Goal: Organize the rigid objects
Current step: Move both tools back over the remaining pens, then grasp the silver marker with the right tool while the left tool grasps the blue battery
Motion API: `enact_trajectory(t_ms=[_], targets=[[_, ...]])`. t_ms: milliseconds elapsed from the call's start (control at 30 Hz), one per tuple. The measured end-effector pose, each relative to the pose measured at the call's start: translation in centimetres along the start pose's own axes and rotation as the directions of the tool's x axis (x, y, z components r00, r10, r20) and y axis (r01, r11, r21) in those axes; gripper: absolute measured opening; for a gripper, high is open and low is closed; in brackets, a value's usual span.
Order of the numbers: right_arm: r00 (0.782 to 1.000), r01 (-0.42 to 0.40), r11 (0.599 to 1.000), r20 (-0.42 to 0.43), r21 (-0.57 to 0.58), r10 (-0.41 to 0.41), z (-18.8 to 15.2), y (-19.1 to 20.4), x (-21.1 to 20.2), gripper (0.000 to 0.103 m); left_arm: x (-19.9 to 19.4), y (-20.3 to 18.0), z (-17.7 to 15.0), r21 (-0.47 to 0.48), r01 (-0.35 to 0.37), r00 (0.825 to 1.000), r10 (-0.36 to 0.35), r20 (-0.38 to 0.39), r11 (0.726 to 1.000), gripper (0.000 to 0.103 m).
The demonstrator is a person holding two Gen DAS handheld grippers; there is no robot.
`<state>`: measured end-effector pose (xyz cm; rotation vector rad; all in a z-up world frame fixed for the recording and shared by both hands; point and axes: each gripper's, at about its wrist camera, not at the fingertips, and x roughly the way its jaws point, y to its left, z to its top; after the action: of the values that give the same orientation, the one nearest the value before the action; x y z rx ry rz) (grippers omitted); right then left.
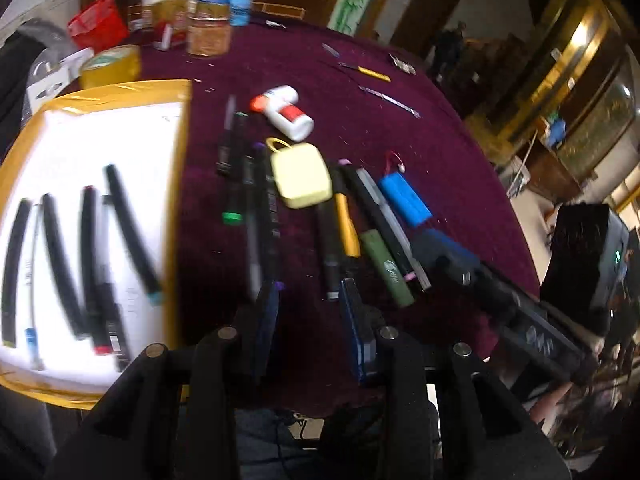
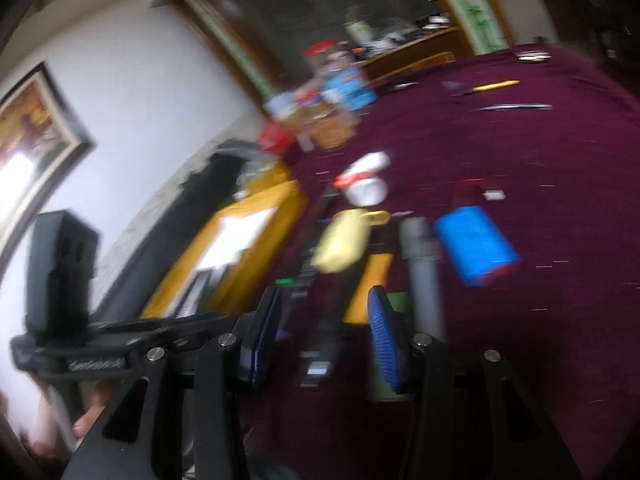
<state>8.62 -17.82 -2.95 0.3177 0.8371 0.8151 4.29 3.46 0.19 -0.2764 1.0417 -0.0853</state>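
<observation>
Several markers and pens [image 1: 264, 200] lie in a loose row on the maroon tablecloth [image 1: 420, 152], with a pale yellow case [image 1: 301, 176], a blue battery pack [image 1: 406, 199] and a white glue bottle [image 1: 286, 110]. Several black markers [image 1: 92, 256] lie on a white sheet in a yellow-rimmed tray [image 1: 176, 200] at left. My left gripper [image 1: 310, 304] is open and empty above the near ends of the pens. My right gripper [image 2: 322, 320] is open and empty over a black marker [image 2: 324, 320]; its body [image 1: 520, 304] shows at right in the left wrist view. The right wrist view is blurred.
Jars, a red basket [image 1: 98, 26] and a tape roll [image 1: 110, 65] crowd the table's far left. A yellow pen [image 1: 372, 73] and a thin metal tool [image 1: 390, 100] lie far back. In the right wrist view the case [image 2: 340, 244], battery [image 2: 474, 246] and tray [image 2: 280, 208] show.
</observation>
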Motion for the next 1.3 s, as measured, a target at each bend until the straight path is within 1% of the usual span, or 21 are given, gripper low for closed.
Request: enact_trajectory(t_ms=[67,133,200,300,367,433,467,500,533,667,833,967,1033,1100,1233,1300], targets=[[0.996,0.083,0.997,0.01,0.0,-0.083,0.3,-1.3,0.0,0.032,0.8,-0.6,0.0,-0.001,0.001,1.0,-0.001,-0.028,1.0,0.028],[0.994,0.106,0.994,-0.006,0.005,-0.106,0.8,-2.0,0.6,0.026,1.4,-0.9,-0.2,-0.006,0.007,0.999,-0.008,-0.052,1.0,0.028],[0.993,0.108,0.994,-0.04,0.005,-0.107,1.0,-2.1,1.8,0.018,1.8,-1.1,-0.4,-0.01,0.006,0.997,-0.006,-0.073,1.0,0.028],[0.98,0.183,0.983,-0.072,-0.033,-0.185,1.1,-2.1,2.8,0.018,1.9,-1.3,-1.0,-0.017,-0.004,0.997,0.003,-0.077,1.0,0.028],[0.971,0.216,0.976,-0.096,-0.02,-0.217,1.2,-2.5,3.8,0.018,2.0,-1.4,-1.2,-0.025,0.003,0.997,-0.005,-0.083,1.0,0.028],[0.971,0.216,0.976,-0.105,0.007,-0.214,0.9,-3.0,3.5,0.018,2.0,-1.6,-1.3,-0.017,0.001,0.996,-0.002,-0.087,1.0,0.028],[0.971,0.216,0.976,-0.105,0.005,-0.214,0.9,-3.0,3.5,0.015,2.0,-1.7,-1.3,-0.013,-0.002,0.996,0.001,-0.088,1.0,0.028],[0.971,0.22,0.976,-0.094,-0.001,-0.219,0.9,-2.9,3.3,0.008,2.2,-1.7,-1.3,-0.01,0.0,0.996,-0.001,-0.09,1.0,0.028],[0.971,0.221,0.975,-0.092,-0.007,-0.22,0.8,-2.8,3.2,0.008,2.3,-1.7,-1.4,-0.01,0.003,0.996,-0.004,-0.094,1.0,0.028],[0.978,0.189,0.982,-0.093,0.013,-0.187,0.4,-3.3,2.7,0.008,3.2,-1.9,-1.5,-0.005,0.017,0.993,-0.017,-0.117,1.0,0.028],[0.978,0.188,0.982,-0.09,0.024,-0.186,0.3,-3.3,2.8,0.008,3.5,-1.9,-1.6,0.012,0.024,0.993,-0.023,-0.119,1.0,0.028],[0.974,0.2,0.979,-0.102,-0.025,-0.202,0.5,-2.8,3.0,0.008,3.7,-1.3,-1.6,-0.016,0.032,0.991,-0.034,-0.127,0.999,0.028],[0.974,0.201,0.979,-0.103,-0.009,-0.201,0.5,-3.0,2.8,0.008,3.7,-1.3,-1.5,-0.013,0.034,0.991,-0.035,-0.129,0.999,0.028],[0.976,0.202,0.979,-0.083,0.005,-0.201,0.4,-3.2,2.0,0.007,3.5,-1.4,-1.5,-0.003,0.038,0.992,-0.038,-0.121,0.999,0.028],[0.973,0.225,0.974,-0.053,0.006,-0.225,-0.1,-3.6,-0.1,0.007,3.4,-1.5,-1.6,-0.003,0.045,0.992,-0.045,-0.12,0.999,0.028],[0.961,0.271,0.963,-0.058,-0.012,-0.271,-0.3,-3.9,-0.6,0.008,3.5,-1.7,-1.4,0.005,0.048,0.991,-0.047,-0.125,0.999,0.028]])
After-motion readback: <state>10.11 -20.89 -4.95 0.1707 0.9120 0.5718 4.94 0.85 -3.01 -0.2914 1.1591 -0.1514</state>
